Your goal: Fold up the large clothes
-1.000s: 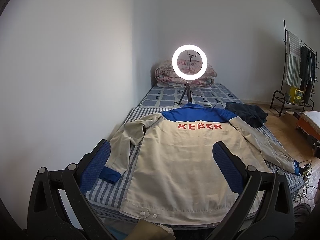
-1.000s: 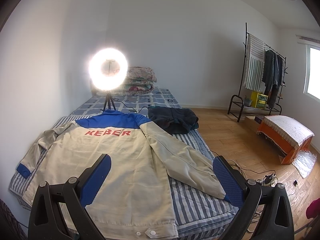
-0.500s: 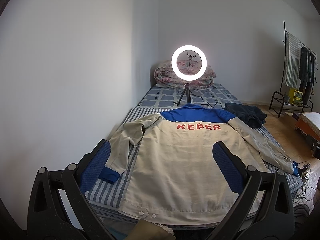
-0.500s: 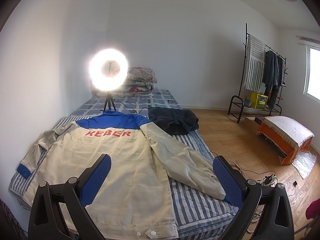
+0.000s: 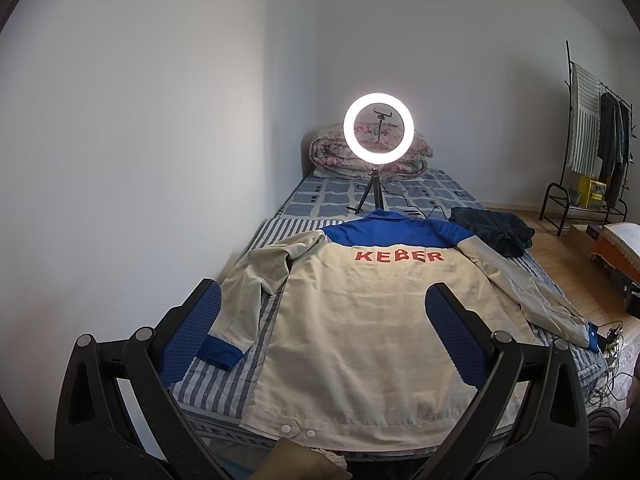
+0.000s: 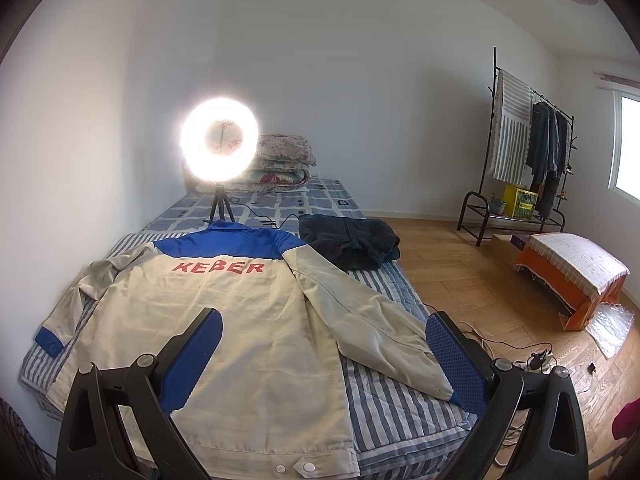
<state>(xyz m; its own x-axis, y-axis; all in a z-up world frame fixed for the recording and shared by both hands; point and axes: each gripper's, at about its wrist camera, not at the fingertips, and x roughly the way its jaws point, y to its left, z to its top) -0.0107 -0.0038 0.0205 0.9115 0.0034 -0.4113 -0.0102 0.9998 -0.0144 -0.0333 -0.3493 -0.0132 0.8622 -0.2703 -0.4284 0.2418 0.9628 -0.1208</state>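
A beige work jacket (image 5: pixel 360 328) with a blue yoke and red "KEBER" lettering lies back up on the striped bed (image 5: pixel 224 376), sleeves spread to both sides. It also shows in the right wrist view (image 6: pixel 240 320). Its left sleeve (image 5: pixel 256 280) is bent, with a blue cuff near the bed edge. Its right sleeve (image 6: pixel 368 320) runs to the bed's right edge. My left gripper (image 5: pixel 320 340) is open and empty above the jacket's hem. My right gripper (image 6: pixel 324 356) is open and empty above the jacket's right side.
A lit ring light on a tripod (image 5: pixel 379 132) stands on the bed behind the collar. A dark folded garment (image 6: pixel 348 240) lies beside the right shoulder. Folded quilts (image 6: pixel 280 164) lie at the head. A clothes rack (image 6: pixel 520 152), orange stool (image 6: pixel 572 272) and floor cables (image 6: pixel 536 356) are right.
Both grippers have stayed open. The views have shifted only slightly; the jacket has not moved.
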